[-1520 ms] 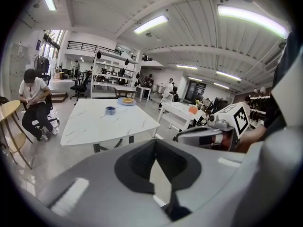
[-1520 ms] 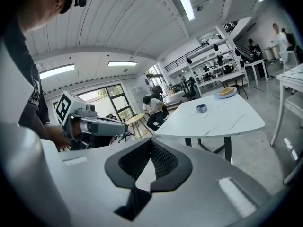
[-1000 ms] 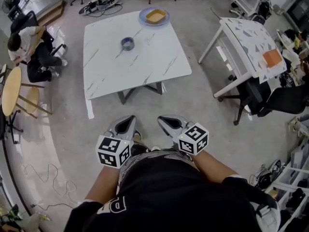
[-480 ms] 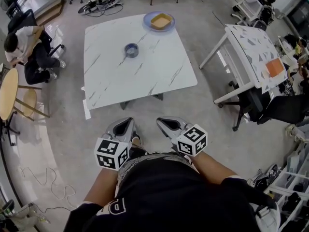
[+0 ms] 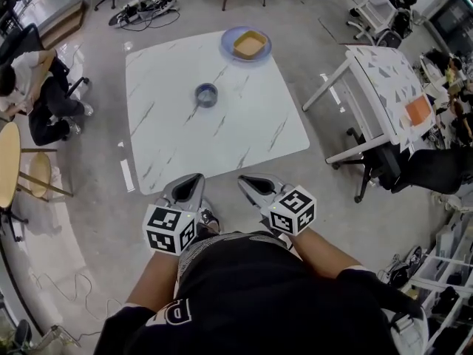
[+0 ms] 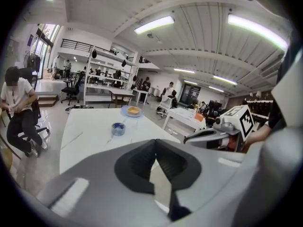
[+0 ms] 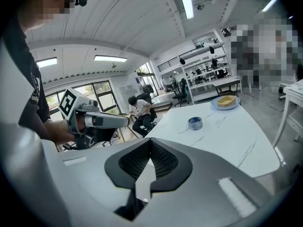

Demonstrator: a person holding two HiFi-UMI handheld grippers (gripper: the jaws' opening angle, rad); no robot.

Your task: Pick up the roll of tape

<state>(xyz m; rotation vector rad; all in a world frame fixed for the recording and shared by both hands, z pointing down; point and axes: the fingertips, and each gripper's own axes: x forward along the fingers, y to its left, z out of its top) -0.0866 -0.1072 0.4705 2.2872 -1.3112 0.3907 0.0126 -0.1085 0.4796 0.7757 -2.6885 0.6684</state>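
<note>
Fingers of the left gripper [image 5: 196, 179] and right gripper [image 5: 244, 180] are clenched together on nothing. The tape [image 5: 206, 95] lies flat, hole up, on the table [image 5: 251, 135], well ahead of both and probably nearer the left.

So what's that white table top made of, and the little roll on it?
White square table top: looks like marble or marble-print laminate, from its grey veins and smooth sheen; which, I can't tell. Small grey-blue roll of tape: likely plastic or cloth tape wound in a ring, dull-looking.
</note>
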